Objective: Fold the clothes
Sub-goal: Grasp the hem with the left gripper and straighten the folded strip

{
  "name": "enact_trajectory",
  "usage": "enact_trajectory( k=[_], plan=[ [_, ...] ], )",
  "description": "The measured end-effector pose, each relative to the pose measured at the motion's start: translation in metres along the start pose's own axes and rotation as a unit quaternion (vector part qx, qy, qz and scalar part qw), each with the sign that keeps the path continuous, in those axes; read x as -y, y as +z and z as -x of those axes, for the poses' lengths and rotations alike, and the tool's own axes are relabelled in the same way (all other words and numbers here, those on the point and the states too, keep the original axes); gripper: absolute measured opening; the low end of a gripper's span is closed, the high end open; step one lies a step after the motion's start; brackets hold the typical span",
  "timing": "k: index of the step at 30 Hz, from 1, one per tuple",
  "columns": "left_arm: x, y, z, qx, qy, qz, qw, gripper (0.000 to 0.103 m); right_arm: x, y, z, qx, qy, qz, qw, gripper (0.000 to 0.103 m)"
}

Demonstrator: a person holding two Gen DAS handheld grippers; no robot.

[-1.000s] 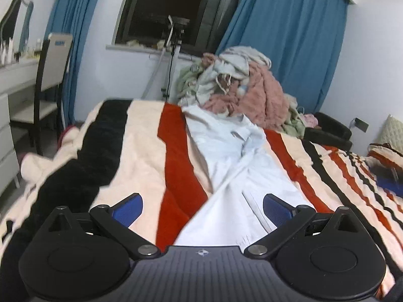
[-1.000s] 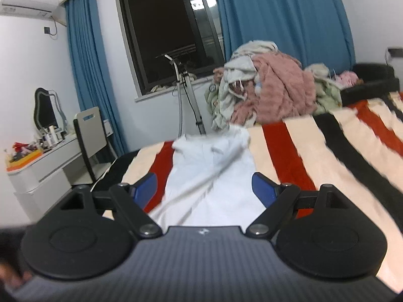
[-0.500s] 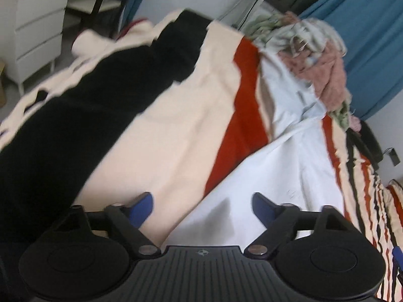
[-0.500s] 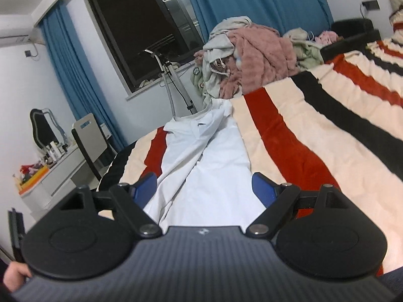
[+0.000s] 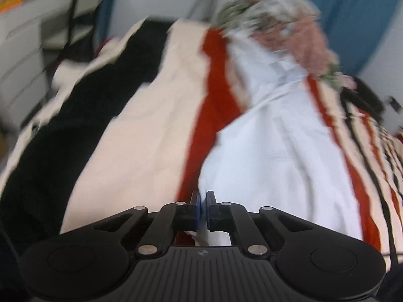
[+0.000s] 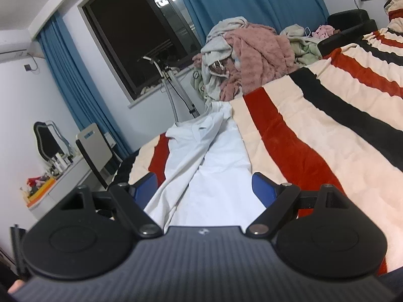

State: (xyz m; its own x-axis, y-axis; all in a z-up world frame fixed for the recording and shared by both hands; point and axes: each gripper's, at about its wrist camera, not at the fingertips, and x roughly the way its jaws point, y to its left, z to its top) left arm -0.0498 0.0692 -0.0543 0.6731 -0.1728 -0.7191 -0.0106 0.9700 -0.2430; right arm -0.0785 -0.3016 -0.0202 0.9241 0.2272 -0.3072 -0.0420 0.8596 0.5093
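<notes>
A white shirt (image 5: 282,146) lies lengthwise on the striped blanket (image 5: 141,136), collar towards the far end. My left gripper (image 5: 203,202) is shut on the shirt's near left corner, with white cloth showing between the blue pads. The left wrist view is blurred. In the right wrist view the same shirt (image 6: 216,176) runs away from me on the blanket (image 6: 327,138). My right gripper (image 6: 205,186) is open, its blue fingers on either side of the shirt's near hem, holding nothing.
A heap of pink, grey and green clothes (image 6: 252,52) sits at the far end of the bed. A white dresser (image 6: 63,183) with a chair (image 6: 97,151) stands to the left. Blue curtains (image 6: 239,2) flank a dark window.
My left gripper went from open to shut on the shirt's near corner, and its view swung down towards the bed. My right gripper stayed open and edged closer to the hem.
</notes>
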Motion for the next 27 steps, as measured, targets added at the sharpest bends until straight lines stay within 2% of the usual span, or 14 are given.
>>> enact_trajectory(
  k=[2,4,8,10,13,17,20,22,24,27],
  plan=[
    [0.023,-0.004,0.027,0.045,-0.027,-0.049,0.9974,0.004,0.001,0.004,0.005,0.006,0.007,-0.004,1.000,0.084],
    [0.047,-0.010,0.049,0.074,-0.052,-0.083,0.9925,0.004,0.003,0.010,0.014,0.011,0.014,-0.009,1.000,0.084],
    [0.102,-0.030,0.077,0.091,-0.115,-0.151,0.9776,0.003,0.002,0.019,0.033,0.019,0.022,-0.004,1.000,0.084],
    [0.125,-0.041,0.076,0.080,-0.138,-0.171,0.9723,0.003,0.001,0.024,0.043,0.023,0.024,0.003,0.999,0.084],
    [0.148,-0.055,0.054,0.030,-0.169,-0.158,0.9724,0.003,-0.004,0.029,0.054,0.028,0.021,0.020,0.999,0.084],
    [0.173,-0.076,0.012,-0.023,-0.172,-0.154,0.9728,0.003,-0.006,0.032,0.059,0.031,0.014,0.035,0.999,0.084],
    [0.174,-0.087,-0.008,-0.043,-0.163,-0.166,0.9716,0.004,-0.005,0.030,0.057,0.023,0.007,0.043,0.999,0.084],
    [0.173,-0.091,-0.015,-0.051,-0.159,-0.176,0.9702,0.011,-0.004,0.028,0.055,0.015,0.003,0.048,0.999,0.084],
    [0.170,-0.086,-0.015,-0.045,-0.160,-0.178,0.9699,0.036,-0.004,0.027,0.051,0.009,0.000,0.053,0.999,0.084],
    [0.166,-0.073,-0.002,-0.024,-0.158,-0.178,0.9709,0.059,-0.005,0.023,0.046,0.007,-0.005,0.059,0.998,0.084]
  ],
)
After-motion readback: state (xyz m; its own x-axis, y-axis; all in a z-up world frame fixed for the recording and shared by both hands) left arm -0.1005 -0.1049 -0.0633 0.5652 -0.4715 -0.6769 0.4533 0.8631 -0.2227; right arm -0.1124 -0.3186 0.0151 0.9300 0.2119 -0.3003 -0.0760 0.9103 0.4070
